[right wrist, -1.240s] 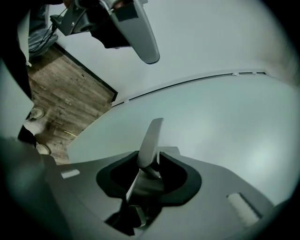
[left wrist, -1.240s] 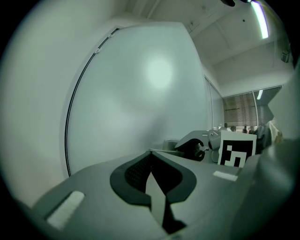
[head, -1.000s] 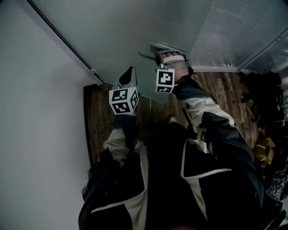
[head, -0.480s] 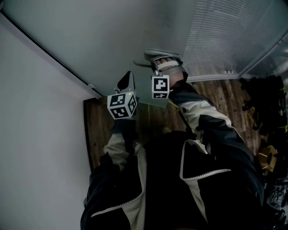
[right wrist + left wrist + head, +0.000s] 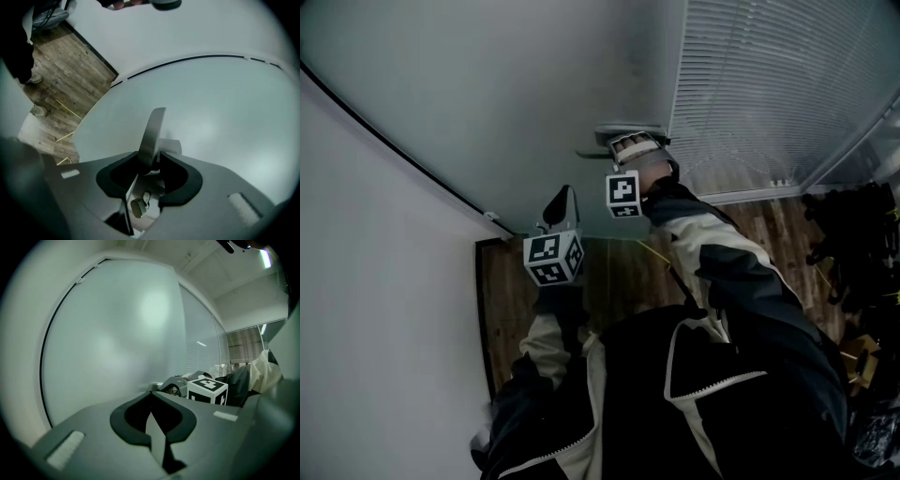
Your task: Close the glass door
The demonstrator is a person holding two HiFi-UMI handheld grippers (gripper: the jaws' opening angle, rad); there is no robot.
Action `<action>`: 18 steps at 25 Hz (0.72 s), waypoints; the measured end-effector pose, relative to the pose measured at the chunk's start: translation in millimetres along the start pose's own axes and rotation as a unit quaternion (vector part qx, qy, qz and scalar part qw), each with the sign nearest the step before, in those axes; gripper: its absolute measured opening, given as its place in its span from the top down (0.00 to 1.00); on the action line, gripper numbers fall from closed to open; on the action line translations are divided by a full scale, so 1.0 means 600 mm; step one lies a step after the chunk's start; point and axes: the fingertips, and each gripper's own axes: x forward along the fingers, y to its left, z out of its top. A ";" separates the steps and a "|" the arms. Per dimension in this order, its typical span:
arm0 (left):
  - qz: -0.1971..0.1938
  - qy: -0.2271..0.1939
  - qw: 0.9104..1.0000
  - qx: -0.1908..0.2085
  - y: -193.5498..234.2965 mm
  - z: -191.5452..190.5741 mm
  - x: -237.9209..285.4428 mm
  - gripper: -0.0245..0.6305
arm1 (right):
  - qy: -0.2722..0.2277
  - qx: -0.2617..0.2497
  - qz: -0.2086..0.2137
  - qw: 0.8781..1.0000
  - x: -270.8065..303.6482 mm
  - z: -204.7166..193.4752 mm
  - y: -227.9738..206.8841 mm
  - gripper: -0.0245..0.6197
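The frosted glass door (image 5: 534, 94) fills the upper half of the head view. Its metal lever handle (image 5: 628, 132) sticks out near the door's right edge. My right gripper (image 5: 623, 148) is shut on that handle. In the right gripper view the lever (image 5: 153, 133) stands between the two dark pads, with its mounting plate (image 5: 171, 146) behind it. My left gripper (image 5: 563, 201) hangs lower and to the left, close to the glass. Its jaws are shut on nothing (image 5: 151, 398). In the left gripper view the right gripper's marker cube (image 5: 207, 390) shows beside the door.
A fixed glass panel with horizontal blinds (image 5: 769, 84) stands right of the door. A white wall (image 5: 366, 281) runs along the left. Wooden floor (image 5: 619, 272) lies below the door. Dark bags and clutter (image 5: 853, 234) sit at the far right.
Both grippers have moved up and away in the head view, the right one still on the handle. The door's left frame line has slid down and left, and more of the blinds shows.
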 end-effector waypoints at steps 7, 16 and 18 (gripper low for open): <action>0.028 0.001 1.000 0.007 -0.006 0.004 0.010 0.96 | 0.010 -0.007 0.001 1.000 0.060 -0.038 -0.027 0.74; 0.047 0.011 0.999 0.005 0.004 0.030 0.074 0.96 | 0.024 0.000 0.010 1.000 0.177 -0.088 -0.096 0.74; 0.049 0.011 0.999 0.000 0.010 0.021 0.068 0.96 | 0.028 -0.001 0.006 1.000 0.188 -0.087 -0.099 0.75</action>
